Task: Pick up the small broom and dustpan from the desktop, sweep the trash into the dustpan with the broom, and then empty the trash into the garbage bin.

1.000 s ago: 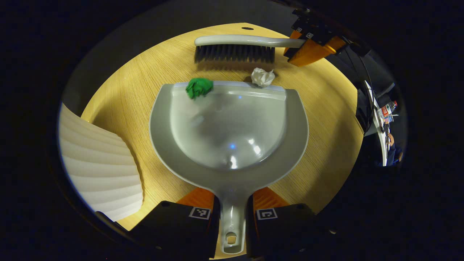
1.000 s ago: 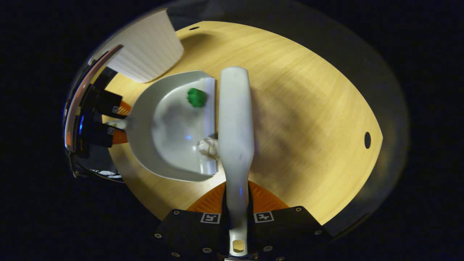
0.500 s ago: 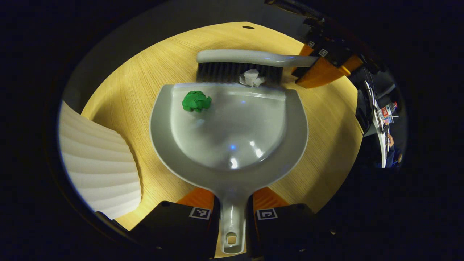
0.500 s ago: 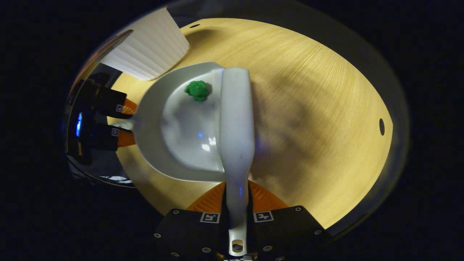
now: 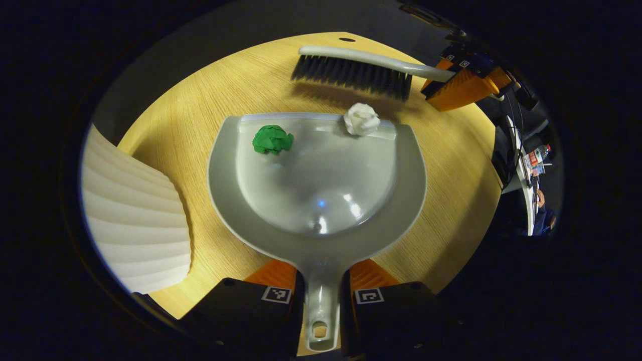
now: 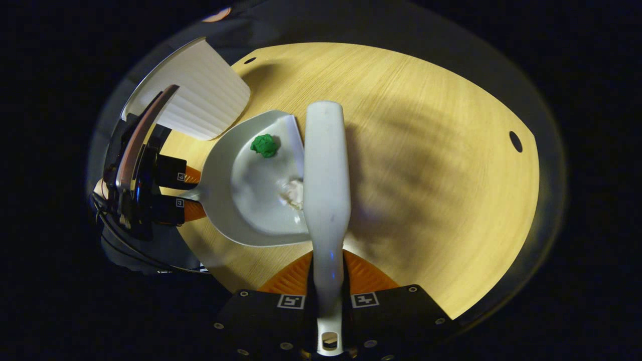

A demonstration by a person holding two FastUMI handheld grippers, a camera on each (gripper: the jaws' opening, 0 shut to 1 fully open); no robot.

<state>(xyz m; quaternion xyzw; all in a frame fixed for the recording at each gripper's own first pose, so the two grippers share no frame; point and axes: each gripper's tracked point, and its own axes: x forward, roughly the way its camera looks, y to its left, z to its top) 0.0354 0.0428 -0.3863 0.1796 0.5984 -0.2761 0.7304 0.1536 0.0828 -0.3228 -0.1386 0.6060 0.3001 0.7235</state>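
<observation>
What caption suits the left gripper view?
Grey plastic dustpan holding green paper wad and white paper wad, dark-bristled broom lifted beyond.

The bench (image 5: 200,115) looked like pale wood with a fine straight grain and a matt finish. The dustpan (image 5: 321,200) was smooth grey plastic, glossy enough to throw bright highlights in its bowl. The broom (image 5: 361,67) had a smooth, satin plastic back and coarse dark bristles. The green scrap (image 5: 272,139) and the white scrap (image 5: 361,119) looked like crumpled paper. The white bin (image 5: 135,215) showed a ribbed, matt wall.
</observation>
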